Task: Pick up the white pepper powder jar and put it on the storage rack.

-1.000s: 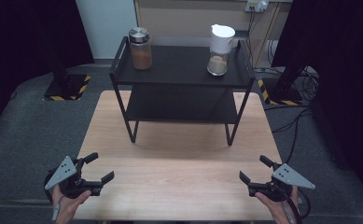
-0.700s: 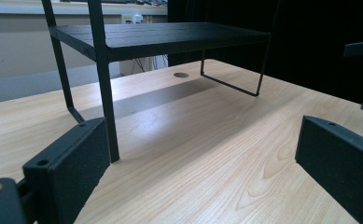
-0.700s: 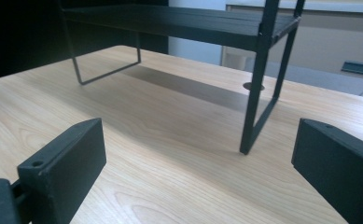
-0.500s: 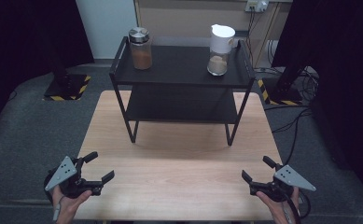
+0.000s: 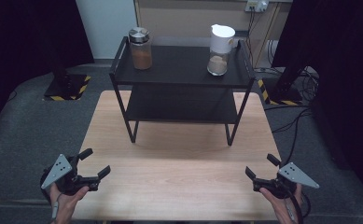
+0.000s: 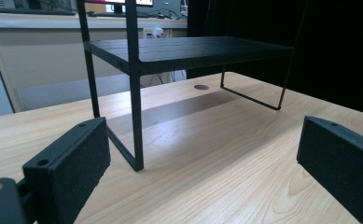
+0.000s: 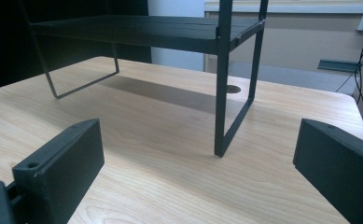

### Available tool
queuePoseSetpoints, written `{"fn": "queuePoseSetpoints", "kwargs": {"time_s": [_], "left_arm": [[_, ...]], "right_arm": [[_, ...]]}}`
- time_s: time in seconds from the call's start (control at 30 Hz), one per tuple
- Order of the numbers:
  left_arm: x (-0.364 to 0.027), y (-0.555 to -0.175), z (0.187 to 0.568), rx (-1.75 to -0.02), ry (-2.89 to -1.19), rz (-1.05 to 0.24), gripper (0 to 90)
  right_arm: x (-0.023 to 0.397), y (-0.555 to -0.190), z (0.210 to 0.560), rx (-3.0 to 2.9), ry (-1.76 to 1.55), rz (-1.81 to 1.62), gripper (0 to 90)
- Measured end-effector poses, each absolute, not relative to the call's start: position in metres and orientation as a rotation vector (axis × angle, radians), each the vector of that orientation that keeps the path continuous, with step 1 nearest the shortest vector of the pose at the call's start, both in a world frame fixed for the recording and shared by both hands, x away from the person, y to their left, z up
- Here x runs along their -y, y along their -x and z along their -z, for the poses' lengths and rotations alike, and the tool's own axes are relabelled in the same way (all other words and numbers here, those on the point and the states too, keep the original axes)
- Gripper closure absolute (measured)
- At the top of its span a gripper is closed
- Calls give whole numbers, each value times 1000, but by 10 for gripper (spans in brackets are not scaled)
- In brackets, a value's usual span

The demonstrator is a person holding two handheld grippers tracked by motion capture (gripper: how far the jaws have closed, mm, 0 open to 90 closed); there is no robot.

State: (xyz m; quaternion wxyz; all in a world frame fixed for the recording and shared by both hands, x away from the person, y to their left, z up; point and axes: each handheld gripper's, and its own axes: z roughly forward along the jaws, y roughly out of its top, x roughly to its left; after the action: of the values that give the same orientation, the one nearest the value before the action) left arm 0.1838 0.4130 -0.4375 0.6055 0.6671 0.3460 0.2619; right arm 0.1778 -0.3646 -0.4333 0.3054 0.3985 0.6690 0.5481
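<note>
both grippers — left gripper (image 5: 94, 165), right gripper (image 5: 259, 171) — idling wide open at the near table (image 5: 179, 158) corners, facing the black shelf rack (image 5: 184, 70) — likely start pose.

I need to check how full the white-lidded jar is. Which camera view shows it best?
The high view: the clear jar with the white lid stands upright at the right end of the black metal rack's top shelf, brownish contents low inside. Both gripper views look along the wooden table under the lower shelf, where the jar can't be made out.
</note>
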Motion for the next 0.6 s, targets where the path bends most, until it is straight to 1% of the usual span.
{"fn": "queuePoseSetpoints", "kwargs": {"time_s": [0.6], "left_arm": [[-416,-182,438,-807,-1534,-616,16]], "right_arm": [[367,-179,434,-1766,-1061,-1453,23]]}}
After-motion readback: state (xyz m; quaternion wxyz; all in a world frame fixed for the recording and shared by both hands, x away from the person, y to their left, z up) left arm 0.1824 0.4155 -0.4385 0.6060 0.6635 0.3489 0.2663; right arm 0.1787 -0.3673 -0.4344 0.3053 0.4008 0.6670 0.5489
